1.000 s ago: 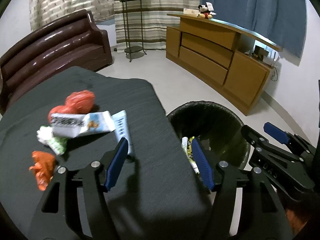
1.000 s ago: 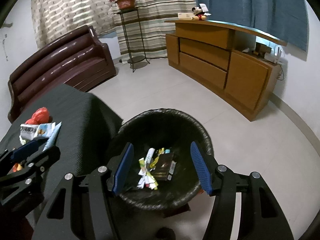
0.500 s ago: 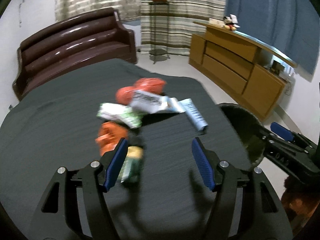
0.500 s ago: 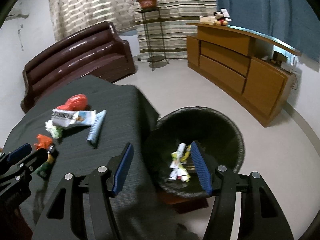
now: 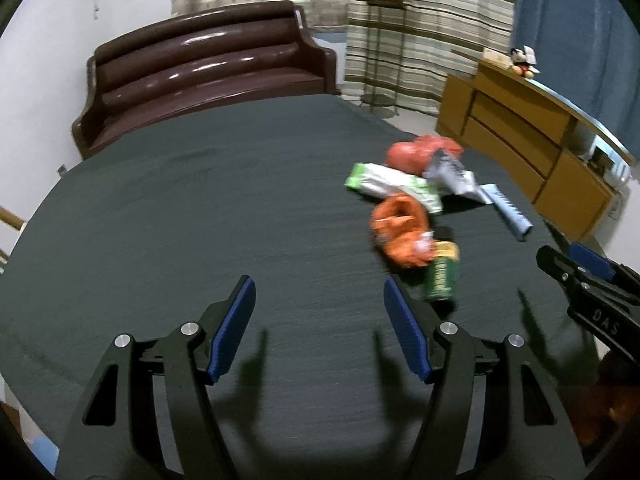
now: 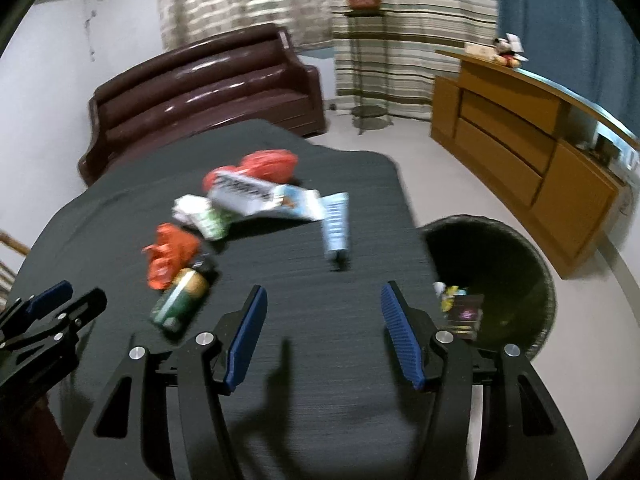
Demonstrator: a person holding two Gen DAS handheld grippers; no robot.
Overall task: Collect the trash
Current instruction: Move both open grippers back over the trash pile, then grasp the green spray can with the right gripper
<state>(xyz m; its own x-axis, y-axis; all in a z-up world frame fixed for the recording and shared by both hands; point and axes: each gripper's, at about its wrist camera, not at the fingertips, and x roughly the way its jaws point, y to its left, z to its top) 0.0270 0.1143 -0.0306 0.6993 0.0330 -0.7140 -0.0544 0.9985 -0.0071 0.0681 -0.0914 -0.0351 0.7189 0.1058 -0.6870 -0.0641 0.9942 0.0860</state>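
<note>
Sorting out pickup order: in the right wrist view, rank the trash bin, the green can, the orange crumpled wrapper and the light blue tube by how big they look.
1. Trash bin, clearly largest.
2. Green can and orange crumpled wrapper: too alike to rank, and the can lies nearer the camera.
3. Light blue tube, slimmest, though blurred and farther off.

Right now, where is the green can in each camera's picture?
Left wrist view: the green can lies right of centre, just past the right blue finger.
Right wrist view: the green can lies lower left, left of the left blue finger.
Shared landmark: the crumpled orange wrapper touching it in both views.
</note>
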